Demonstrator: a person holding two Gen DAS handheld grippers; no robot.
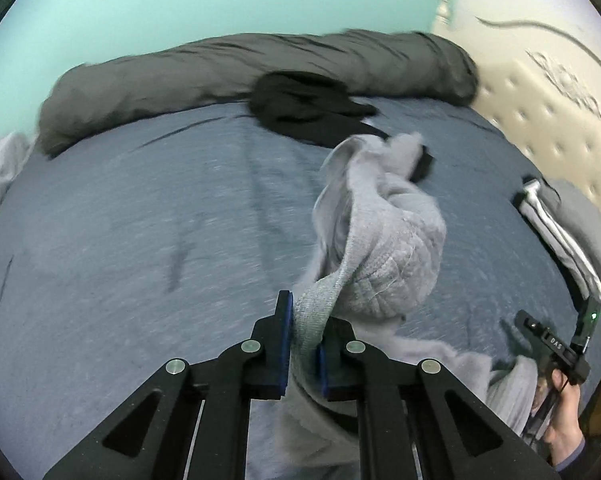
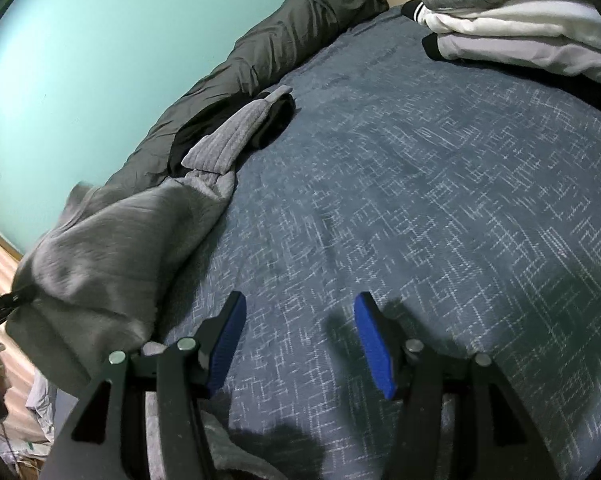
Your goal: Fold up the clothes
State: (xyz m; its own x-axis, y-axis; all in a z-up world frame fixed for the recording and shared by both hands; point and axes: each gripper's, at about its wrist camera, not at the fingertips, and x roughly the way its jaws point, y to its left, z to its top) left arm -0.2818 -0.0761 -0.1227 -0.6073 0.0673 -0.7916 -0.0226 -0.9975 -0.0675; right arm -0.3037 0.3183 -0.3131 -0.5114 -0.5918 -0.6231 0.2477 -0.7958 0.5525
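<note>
Blue bedspread [image 2: 420, 200] meets teal wall [image 2: 100, 40]; left tool [image 1: 305, 344] pinches grey garment [image 1: 380, 232].

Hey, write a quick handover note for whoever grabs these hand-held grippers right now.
Left hand-held gripper: shut on the ribbed hem of the grey sweater, lifting it off the blue bedspread.
Right hand-held gripper: open, holding nothing, above bare bedspread.
Done: a folded stack sits near the headboard.
Left: the grey sweater is bunched, not yet folded; a black garment lies by the dark rolled duvet, unfolded.
</note>
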